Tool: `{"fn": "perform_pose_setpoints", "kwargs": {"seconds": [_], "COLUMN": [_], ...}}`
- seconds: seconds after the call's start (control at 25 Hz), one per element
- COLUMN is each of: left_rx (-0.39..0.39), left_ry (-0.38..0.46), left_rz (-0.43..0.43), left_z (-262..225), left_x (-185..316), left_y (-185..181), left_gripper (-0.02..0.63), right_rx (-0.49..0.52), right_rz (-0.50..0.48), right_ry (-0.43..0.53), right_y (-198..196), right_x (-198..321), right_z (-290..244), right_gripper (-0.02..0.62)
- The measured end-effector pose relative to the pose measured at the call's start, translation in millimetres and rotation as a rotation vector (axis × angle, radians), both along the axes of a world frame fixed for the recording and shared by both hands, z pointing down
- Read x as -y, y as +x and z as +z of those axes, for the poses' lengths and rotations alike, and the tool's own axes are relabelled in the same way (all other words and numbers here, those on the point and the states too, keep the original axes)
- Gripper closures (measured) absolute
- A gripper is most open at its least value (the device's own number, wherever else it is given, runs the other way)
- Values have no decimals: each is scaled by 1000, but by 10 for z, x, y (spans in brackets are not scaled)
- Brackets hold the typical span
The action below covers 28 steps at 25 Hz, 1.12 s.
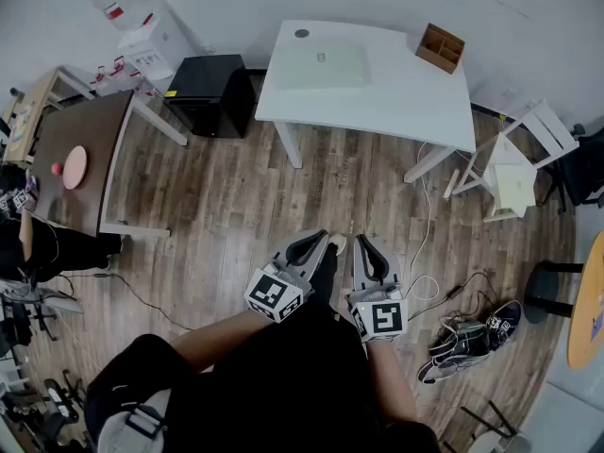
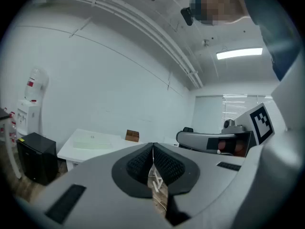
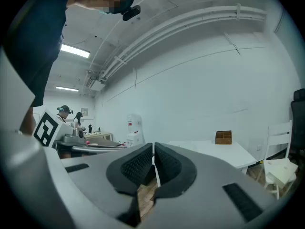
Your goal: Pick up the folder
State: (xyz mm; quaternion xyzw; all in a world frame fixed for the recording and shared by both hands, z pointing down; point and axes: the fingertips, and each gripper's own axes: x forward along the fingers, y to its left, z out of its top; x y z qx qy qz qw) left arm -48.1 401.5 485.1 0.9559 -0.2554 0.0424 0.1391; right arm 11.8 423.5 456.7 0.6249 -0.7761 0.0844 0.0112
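Note:
A pale green folder lies flat on the white table across the room; it also shows as a faint green sheet in the left gripper view. Both grippers are held close to the person's body, far from the table, over the wooden floor. My left gripper is shut with nothing between its pads. Beside it my right gripper is shut and empty too. Both point roughly level toward the table.
A wooden organiser box stands on the table's right end. A black cabinet sits left of the table, a white chair right of it. A brown table is at far left. Shoes and cables lie on the floor at right.

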Motion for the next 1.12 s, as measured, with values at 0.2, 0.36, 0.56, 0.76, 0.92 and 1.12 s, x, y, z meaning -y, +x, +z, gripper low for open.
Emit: {"fn": "perform_pose_setpoints", "kwargs": {"seconds": [0.2,0.36,0.56,0.76,0.92,1.12], "left_rx": [-4,-28,-55,-73,-90,-109], "left_ry": [10,22,14,13,-3,-6], "left_rz": [13,33,24,13,6,0], "left_z": [47,-12,8,8,-47,-61], "left_x": [198,330,519,746,895,1046], "left_y": [397,751,1134,1477,1703,1924], "left_gripper": [591,591,591,591,591,591], "right_rx": [1,39,2,-30,-62,-90], "right_rz": [-10,-9,-27,-21,-30,-27], "right_ry": [13,29,-3,-34,-56,-36], "right_y": [270,560,894,1259,1480,1706], "right_x": [210,365,519,685,773,983], "right_z": [40,26,51,46,17,-13], "right_gripper": [557,555,554,554,554,554]}}
